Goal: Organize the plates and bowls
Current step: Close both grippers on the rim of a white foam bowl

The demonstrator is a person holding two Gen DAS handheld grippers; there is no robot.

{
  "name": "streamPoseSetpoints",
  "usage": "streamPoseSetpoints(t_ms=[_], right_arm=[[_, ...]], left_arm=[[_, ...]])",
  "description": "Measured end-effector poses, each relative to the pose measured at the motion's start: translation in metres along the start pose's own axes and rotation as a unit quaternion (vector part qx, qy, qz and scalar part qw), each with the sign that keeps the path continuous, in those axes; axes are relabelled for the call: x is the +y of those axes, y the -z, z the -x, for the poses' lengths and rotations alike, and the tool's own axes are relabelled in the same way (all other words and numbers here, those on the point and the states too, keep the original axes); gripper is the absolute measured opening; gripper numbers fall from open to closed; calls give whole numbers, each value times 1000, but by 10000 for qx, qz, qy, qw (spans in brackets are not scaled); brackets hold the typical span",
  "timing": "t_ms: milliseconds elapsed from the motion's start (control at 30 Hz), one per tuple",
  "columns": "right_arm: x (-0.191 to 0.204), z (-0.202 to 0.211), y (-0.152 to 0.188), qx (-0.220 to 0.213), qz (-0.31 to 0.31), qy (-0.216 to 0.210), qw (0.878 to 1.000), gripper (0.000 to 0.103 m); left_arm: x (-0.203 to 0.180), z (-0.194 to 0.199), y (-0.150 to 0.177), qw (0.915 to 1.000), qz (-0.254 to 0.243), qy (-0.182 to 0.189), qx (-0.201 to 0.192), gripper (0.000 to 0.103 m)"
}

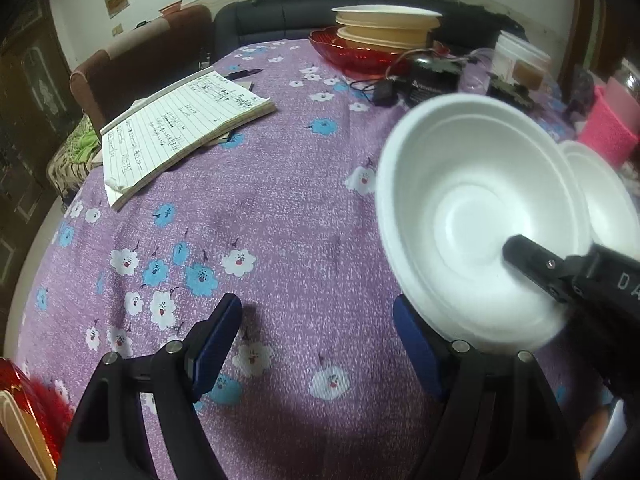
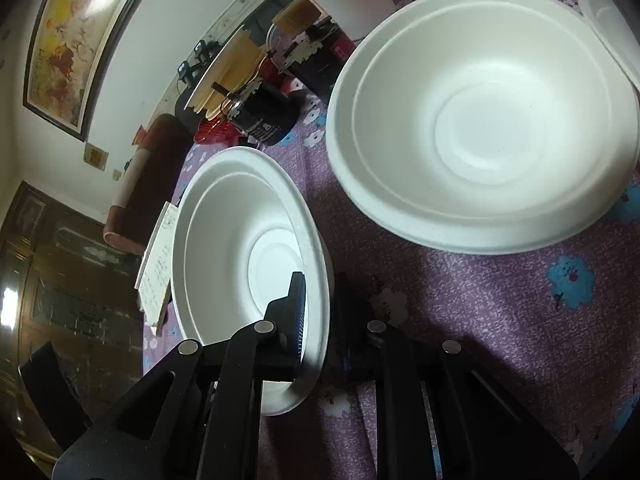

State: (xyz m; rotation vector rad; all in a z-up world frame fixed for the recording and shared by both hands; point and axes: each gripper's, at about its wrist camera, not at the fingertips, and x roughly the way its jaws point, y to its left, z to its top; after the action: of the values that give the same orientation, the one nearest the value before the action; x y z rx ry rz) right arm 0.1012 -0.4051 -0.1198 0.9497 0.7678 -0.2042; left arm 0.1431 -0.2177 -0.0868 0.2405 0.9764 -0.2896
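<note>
My right gripper (image 2: 320, 320) is shut on the rim of a white foam bowl (image 2: 240, 248) and holds it tilted above the purple flowered tablecloth (image 2: 500, 320). The same bowl (image 1: 472, 216) shows in the left wrist view, with the right gripper's finger (image 1: 532, 260) inside it. A second white bowl (image 2: 480, 132) sits on the cloth just beyond; its edge shows behind the held bowl (image 1: 600, 196). My left gripper (image 1: 316, 336) is open and empty, low over the cloth, left of the held bowl.
A stack of cream plates (image 1: 384, 28) in a red dish (image 1: 352, 54) stands at the far side. An open notebook (image 1: 176, 132) lies far left. A black box with wires (image 1: 428, 76), a white container (image 1: 520, 60) and a pink knitted thing (image 1: 608, 124) crowd the far right.
</note>
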Motion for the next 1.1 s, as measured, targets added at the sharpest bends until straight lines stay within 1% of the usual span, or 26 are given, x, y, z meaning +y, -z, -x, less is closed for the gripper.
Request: streamPoseSetpoints(t_ms=[233,333,400,467,500,600,667,733,800,833,867,900,933,1000,1033,1067,1100], right_arm=[[4,-2,3,134,55,-121,9998,14],[5,-4,4,205,56,-199,9996,14],[6,-5,4,248,36,-253,9994,14],[7,-4,5,273,44,-304,9992,14],[8,-4,5,284,49,-324,9991,14],[12,-4,6,325,67,-383,9987,14],[12,-6,6,375,37,-428,9984,14],[11,-8,6,424,0,-456,9981,14],[10,-9,6,462,-47,-477,9978,14],[9,-10,6,469,-64,-481,9977,14],[8,-10,6,461,-63,-472,9978,14],[8,-10,5,447,-66,-461,9979,14],[7,-10,5,443,-79,-458,9979,14],[6,-10,4,447,-88,-445,9980,14],[6,-11,4,450,-81,-426,9980,14],[6,-11,4,459,-80,-421,9980,14],[6,-11,3,457,-82,-417,9981,13]], left_arm=[[4,1,1,9999,-26,-110,92,78],[3,2,0,9999,-53,-90,71,75],[3,1,0,9999,-77,-24,90,68],[4,2,0,9998,-55,142,119,54],[3,3,0,9996,-70,224,126,52],[0,3,0,9995,-140,261,96,46],[0,3,0,9993,-152,342,97,38],[-2,4,0,9991,-187,380,75,34],[-4,5,0,9988,-230,426,67,26],[-5,6,0,9986,-237,465,75,18],[-4,6,-1,9986,-234,468,87,14],[-3,6,-1,9987,-217,460,102,14],[0,5,-2,9987,-157,473,130,16],[8,4,-5,9985,49,504,222,16],[14,3,-6,9976,164,592,308,20],[18,3,-8,9971,226,625,364,30],[23,4,-9,9969,304,599,399,38]])
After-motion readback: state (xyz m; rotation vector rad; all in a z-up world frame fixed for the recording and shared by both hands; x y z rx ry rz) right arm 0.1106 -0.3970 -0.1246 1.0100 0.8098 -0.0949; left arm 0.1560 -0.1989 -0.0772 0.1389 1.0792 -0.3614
